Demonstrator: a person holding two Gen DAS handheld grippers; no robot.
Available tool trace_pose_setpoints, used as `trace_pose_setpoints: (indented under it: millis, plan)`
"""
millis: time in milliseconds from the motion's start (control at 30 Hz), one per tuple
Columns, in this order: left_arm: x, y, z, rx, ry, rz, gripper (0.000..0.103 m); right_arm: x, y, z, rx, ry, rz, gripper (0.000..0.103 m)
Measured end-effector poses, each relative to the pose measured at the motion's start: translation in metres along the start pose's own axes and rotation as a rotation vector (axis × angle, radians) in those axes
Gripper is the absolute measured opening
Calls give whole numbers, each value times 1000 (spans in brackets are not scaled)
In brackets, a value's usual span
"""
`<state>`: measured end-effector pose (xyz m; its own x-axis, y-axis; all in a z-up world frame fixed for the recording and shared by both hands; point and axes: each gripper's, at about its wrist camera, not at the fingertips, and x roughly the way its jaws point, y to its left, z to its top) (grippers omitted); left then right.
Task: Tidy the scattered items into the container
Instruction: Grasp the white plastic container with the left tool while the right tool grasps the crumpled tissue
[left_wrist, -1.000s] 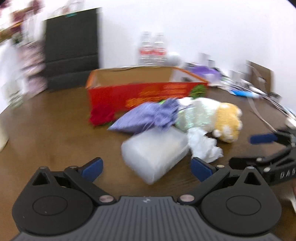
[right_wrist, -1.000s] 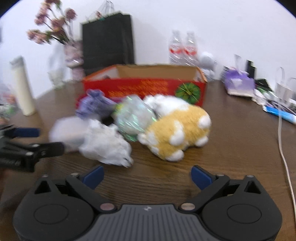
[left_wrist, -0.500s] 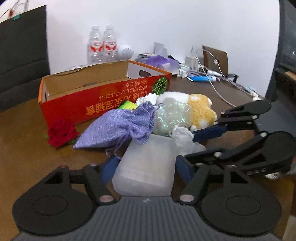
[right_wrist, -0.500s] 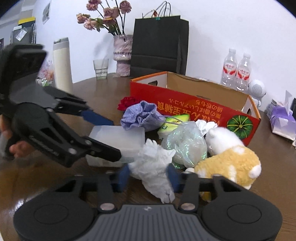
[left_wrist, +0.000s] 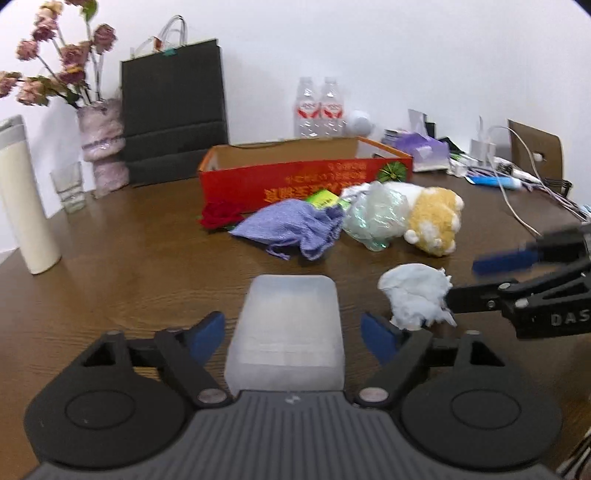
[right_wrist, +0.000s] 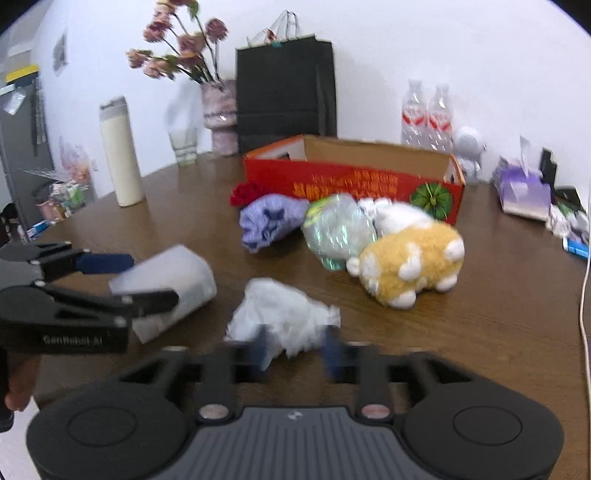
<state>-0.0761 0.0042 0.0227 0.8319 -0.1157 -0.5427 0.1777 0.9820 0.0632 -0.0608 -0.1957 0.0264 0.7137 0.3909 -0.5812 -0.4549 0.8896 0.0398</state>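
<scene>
With your left gripper opening around the frosted plastic box and your right gripper opening around the crumpled tissue, both untouched by pads, either could slip free short of the far red carton.

Your red cardboard box sits open-topped; pouch, plush, tissue wad, translucent tub lie before it.

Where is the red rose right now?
In the left wrist view, the red rose lies on the table at the red box's left front corner, beside the purple pouch.
</scene>
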Motion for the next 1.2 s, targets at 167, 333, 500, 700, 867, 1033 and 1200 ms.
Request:
trace_pose_setpoints:
  millis: [167, 333, 500, 700, 867, 1033, 1200]
  plan:
    - [18, 10, 3, -11, 81, -43, 89, 12, 6, 8, -229, 6, -1, 72]
    - [26, 14, 2, -82, 104, -31, 67, 44, 6, 22, -235, 64, 46, 69]
    - [25, 16, -3, -111, 91, 43, 71, 55, 9, 21, -195, 67, 49, 38]
    - [18, 12, -6, -84, 45, 106, 103, 49, -4, 17, 1, 29, -48, 44]
    - [18, 15, -5, -80, 4, 91, 102, 33, -12, 18, 83, -9, 10, 64]
    - [13, 17, 1, -111, -60, 55, 103, 44, -22, 19, 95, 20, -24, 61]
    - [23, 20, 3, -94, 50, 76, 103, 48, -15, 12, 78, 37, -36, 61]
